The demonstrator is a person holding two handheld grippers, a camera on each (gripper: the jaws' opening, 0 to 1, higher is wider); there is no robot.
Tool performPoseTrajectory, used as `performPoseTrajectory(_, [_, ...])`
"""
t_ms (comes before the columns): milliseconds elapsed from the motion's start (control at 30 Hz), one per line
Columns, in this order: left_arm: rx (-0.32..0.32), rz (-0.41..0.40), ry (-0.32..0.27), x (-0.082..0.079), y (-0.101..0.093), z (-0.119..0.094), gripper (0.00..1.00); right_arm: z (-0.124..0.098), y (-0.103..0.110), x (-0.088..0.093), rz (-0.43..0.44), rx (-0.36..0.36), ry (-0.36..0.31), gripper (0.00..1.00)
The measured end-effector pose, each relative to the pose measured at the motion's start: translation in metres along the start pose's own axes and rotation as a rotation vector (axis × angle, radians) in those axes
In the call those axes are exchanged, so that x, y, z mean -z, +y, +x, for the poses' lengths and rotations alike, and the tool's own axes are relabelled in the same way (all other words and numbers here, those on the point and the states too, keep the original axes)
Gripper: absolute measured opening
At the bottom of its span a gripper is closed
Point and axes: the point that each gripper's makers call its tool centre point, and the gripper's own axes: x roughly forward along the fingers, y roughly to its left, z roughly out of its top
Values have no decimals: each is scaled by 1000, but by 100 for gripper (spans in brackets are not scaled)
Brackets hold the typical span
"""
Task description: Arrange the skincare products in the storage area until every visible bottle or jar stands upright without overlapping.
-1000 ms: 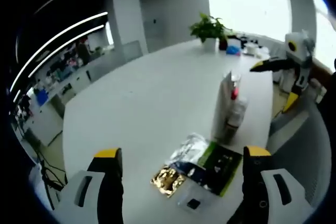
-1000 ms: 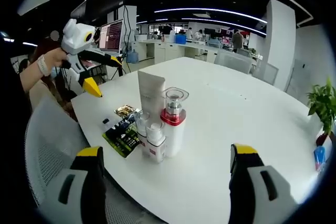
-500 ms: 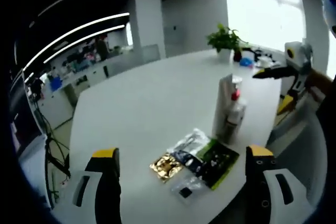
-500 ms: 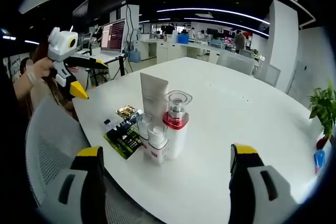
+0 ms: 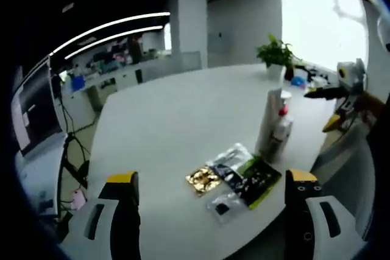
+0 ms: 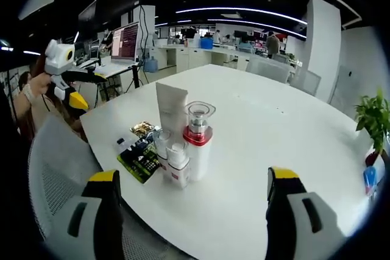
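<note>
Nothing moved: bottles (image 6: 183, 150) stand upright, ahead of both grippers' wide, empty jaws.

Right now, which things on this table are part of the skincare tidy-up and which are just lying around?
Part of the job:
white tube
red-collared pump bottle
small white bottle
small clear-capped bottle

Just lying about:
green packet
gold sachet
clear silvery sachets
potted plant
</note>
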Motion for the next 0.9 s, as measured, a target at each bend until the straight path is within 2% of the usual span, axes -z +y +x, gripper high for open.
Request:
performPoseTrajectory(367, [27, 15, 8, -2, -11, 10, 97, -3, 3, 1, 8, 6, -5, 100])
performPoseTrajectory(900, [21, 13, 14, 2, -18, 9, 97, -5, 9, -3, 2, -10, -22, 100])
